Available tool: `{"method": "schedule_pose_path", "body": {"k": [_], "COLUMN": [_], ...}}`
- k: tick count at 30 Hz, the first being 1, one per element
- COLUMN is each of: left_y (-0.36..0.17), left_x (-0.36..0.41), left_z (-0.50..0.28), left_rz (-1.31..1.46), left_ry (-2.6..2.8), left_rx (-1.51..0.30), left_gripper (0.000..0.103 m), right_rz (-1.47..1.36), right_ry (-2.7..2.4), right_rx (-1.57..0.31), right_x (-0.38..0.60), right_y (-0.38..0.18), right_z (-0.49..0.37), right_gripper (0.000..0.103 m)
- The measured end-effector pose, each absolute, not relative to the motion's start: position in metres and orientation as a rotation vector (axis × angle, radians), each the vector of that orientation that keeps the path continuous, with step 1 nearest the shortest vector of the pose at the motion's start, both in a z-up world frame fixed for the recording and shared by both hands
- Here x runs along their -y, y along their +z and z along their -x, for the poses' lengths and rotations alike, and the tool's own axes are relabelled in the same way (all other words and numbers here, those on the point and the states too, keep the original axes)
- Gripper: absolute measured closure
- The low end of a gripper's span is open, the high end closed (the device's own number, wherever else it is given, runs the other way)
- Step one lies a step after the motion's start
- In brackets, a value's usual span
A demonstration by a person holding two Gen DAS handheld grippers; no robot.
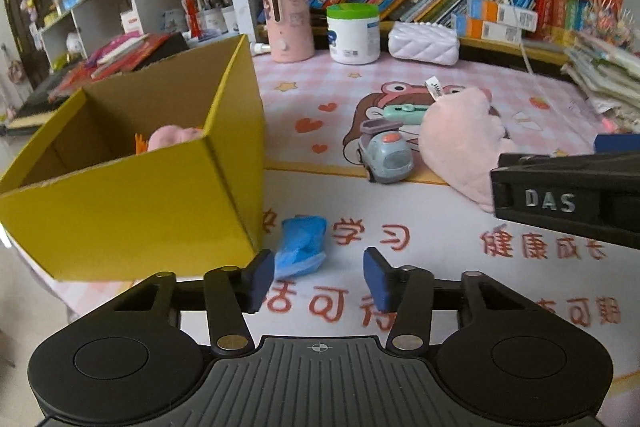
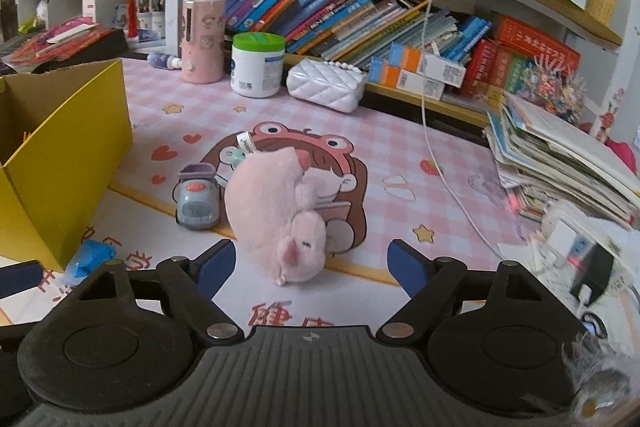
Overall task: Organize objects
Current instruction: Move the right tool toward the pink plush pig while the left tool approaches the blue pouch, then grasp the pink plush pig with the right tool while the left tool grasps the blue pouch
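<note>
A yellow cardboard box stands at the left, with a pink soft item inside; it also shows in the right wrist view. My left gripper is open, just short of a crumpled blue item on the mat beside the box. My right gripper is open, with the pink plush pig lying between and just beyond its fingertips. A grey toy car sits left of the pig. A mint green object lies behind the pig.
A pink patterned mat covers the table. At the back stand a pink canister, a white tub with green lid and a white quilted pouch. Bookshelves rise behind. A paper stack and a white cable are at right.
</note>
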State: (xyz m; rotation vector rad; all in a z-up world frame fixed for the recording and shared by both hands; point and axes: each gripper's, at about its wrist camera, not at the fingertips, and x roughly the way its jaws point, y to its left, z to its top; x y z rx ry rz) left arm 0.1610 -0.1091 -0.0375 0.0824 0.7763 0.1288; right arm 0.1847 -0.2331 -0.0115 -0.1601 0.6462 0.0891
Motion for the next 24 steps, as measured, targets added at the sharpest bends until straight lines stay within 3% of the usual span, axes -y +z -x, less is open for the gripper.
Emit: {"method": "schedule_pose_path", "body": {"k": [15, 18, 24], "left_y": [-0.066, -0.067, -0.065], "left_x": [0.111, 0.111, 0.107], "left_z": [-0.211, -0.213, -0.213], "left_rz": [-0.076, -0.051, -0.017], "left_ry": [0.28, 0.263, 0.238], "left_rx": [-0.879, -0.877, -0.883], "left_gripper": [0.062, 0.072, 0.077], "right_rz": [0.177, 0.17, 0.151], "right_ry": [0.177, 0.195, 0.247], "right_rx": [-0.62, -0.631, -0.687], "right_x": [0.244, 0.245, 0.24], "right_y": [-0.015, -0.017, -0.026], "right_z": [-0.216, -0.222, -0.238], "right_gripper": [0.024, 0.025, 0.03]}}
